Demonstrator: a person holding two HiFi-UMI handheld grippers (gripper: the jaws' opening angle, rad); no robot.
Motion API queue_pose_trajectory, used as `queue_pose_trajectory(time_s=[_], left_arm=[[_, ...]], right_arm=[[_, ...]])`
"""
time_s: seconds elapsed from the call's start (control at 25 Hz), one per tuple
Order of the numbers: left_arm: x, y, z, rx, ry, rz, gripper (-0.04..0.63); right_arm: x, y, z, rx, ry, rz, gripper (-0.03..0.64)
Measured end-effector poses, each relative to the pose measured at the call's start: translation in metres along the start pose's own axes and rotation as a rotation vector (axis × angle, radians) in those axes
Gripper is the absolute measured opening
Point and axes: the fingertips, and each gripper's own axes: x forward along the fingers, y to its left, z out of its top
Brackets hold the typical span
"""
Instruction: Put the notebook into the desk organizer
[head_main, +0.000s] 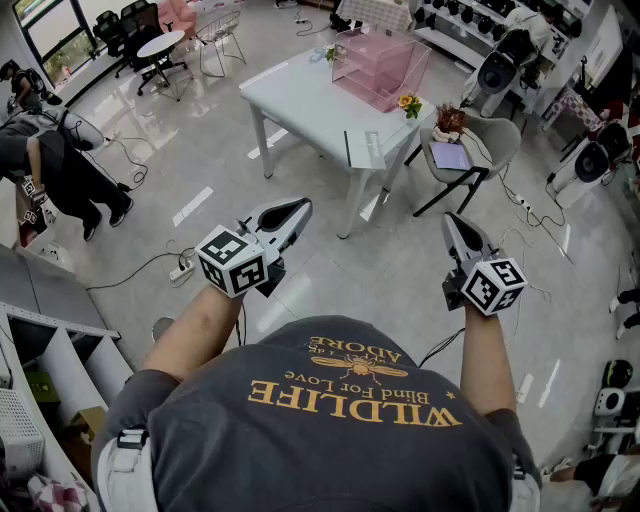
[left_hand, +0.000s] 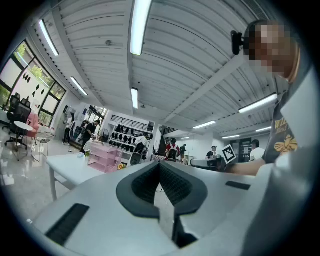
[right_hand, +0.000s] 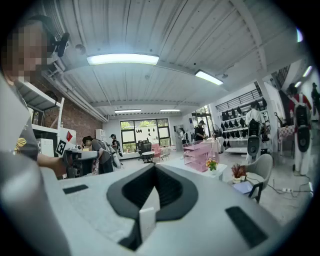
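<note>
Where floor (head_main: 400, 275) opens, table edge (head_main: 300, 135) ahead, notebook (head_main: 450, 156) perhaps on chair (head_main: 503, 140).

You are working in a bright, evenly lit room. Above your left tool (left_hand: 160, 164) the long ceiling tubes (left_hand: 140, 25) burn out to pure white glare, and a broad lamp (right_hand: 122, 59) glows over your right tool (right_hand: 154, 166). Daylight adds to it through the windows (right_hand: 140, 131) far ahead of the right tool. Below both tools the glossy floor (head_main: 400, 270) carries pale reflected streaks, and shadows there are soft and faint. Both tool views bulge strongly, bend straight lines near the rim and fall to black corners. Each tool's body, close to the lens, is soft; the room beyond is sharper.
</note>
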Motion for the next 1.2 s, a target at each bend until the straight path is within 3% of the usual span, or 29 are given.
queue_pose_trajectory(time_s=[0.84,0.88,0.92,1.0,1.2], left_arm=[[0.017,-0.002,0.003,0.004,0.007,-0.005,0.0],[0.019,-0.003,0.004,0.005,0.006,-0.002,0.0],[0.021,-0.003,0.005,0.007,0.005,0.001,0.0],[0.026,-0.004,0.006,0.01,0.0,0.01,0.0],[0.042,-0.022,0.001,0.009,-0.006,0.038,0.0]], right_arm=[[0.002,-0.011,0.005,0.019,-0.011,0.036,0.0],[0.002,-0.011,0.007,0.026,-0.014,0.051,0.04],[0.003,-0.012,0.008,0.033,-0.013,0.066,0.134],[0.006,-0.017,0.01,0.04,-0.007,0.083,0.251],[-0.004,-0.042,0.015,0.045,-0.014,0.093,0.318]])
